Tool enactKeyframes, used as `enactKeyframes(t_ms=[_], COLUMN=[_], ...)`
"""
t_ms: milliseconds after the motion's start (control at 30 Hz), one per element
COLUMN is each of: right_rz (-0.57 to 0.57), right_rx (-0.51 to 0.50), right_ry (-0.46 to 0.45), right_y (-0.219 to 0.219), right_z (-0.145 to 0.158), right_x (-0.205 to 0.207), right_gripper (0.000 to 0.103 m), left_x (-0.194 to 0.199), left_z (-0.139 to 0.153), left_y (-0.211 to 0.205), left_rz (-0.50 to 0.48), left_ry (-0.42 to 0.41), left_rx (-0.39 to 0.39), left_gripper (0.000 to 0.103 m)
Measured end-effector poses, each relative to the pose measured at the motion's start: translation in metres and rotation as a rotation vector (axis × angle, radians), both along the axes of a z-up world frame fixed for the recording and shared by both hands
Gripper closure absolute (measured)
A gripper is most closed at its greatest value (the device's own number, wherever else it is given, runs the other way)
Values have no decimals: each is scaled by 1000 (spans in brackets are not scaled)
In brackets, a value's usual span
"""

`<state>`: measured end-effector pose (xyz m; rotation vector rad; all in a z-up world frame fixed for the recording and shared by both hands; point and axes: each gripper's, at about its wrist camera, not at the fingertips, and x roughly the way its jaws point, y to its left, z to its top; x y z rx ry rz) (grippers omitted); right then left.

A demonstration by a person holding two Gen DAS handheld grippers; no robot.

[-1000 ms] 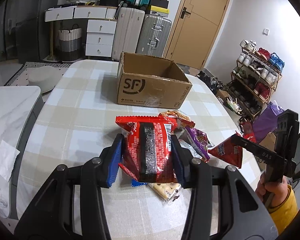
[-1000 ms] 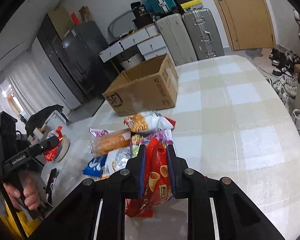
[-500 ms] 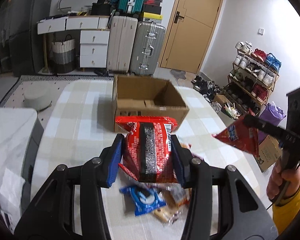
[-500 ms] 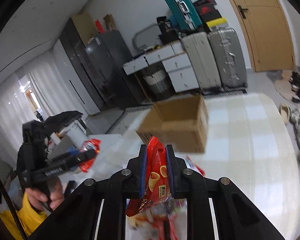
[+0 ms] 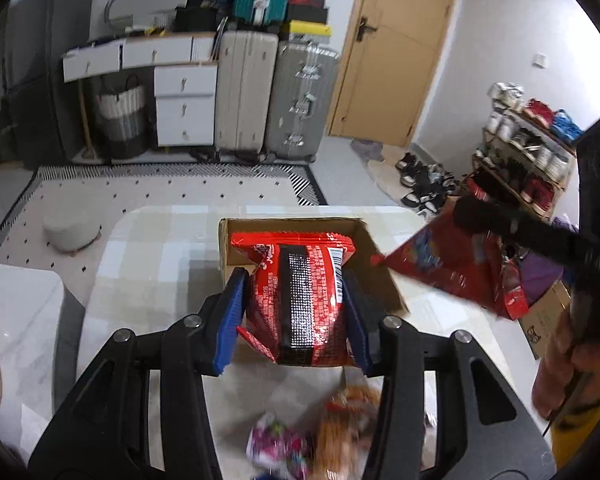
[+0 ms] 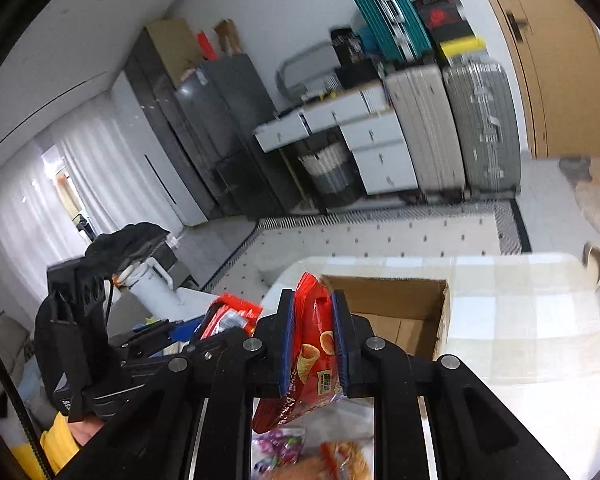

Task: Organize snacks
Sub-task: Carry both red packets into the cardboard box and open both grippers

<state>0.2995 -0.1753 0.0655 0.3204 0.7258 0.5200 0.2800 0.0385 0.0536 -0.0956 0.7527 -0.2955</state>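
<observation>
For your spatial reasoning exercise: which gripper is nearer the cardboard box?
Hard to separate. The left gripper holds its red packet over the cardboard box; the right gripper holds its packet at the box's near edge.

The snack packets (image 5: 320, 436) left on the table are smeared by motion and cut off by the near edge; their print cannot be read. The red packet (image 5: 300, 300) hides the near part of the cardboard box (image 5: 384, 276) interior. In the left wrist view the red bag (image 5: 452, 268) at the right is blurred. In the right wrist view the box floor (image 6: 396, 328) is partly behind the chip bag (image 6: 314, 344), whose lower end is out of focus.
</observation>
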Motion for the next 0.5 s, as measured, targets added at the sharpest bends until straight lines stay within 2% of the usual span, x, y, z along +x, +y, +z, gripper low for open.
enactKeyframes(t_ms=[133,233,500], right_rz=[-2,2,20], right_rx=[-3,-22,-103], right_ry=[91,132,190], right_y=[7,12,24], right_z=[-39,-67,-117], right_x=[44,65,93], right_gripper=[86,86,86], left_x=[54,82,121], left_z=[-26,-47,-103], left_y=[-19,-34,-50], left_rz=[-9,-9,-13], left_ry=[106,144,226], left_rx=[6,48,78], left_gripper=[61,60,60])
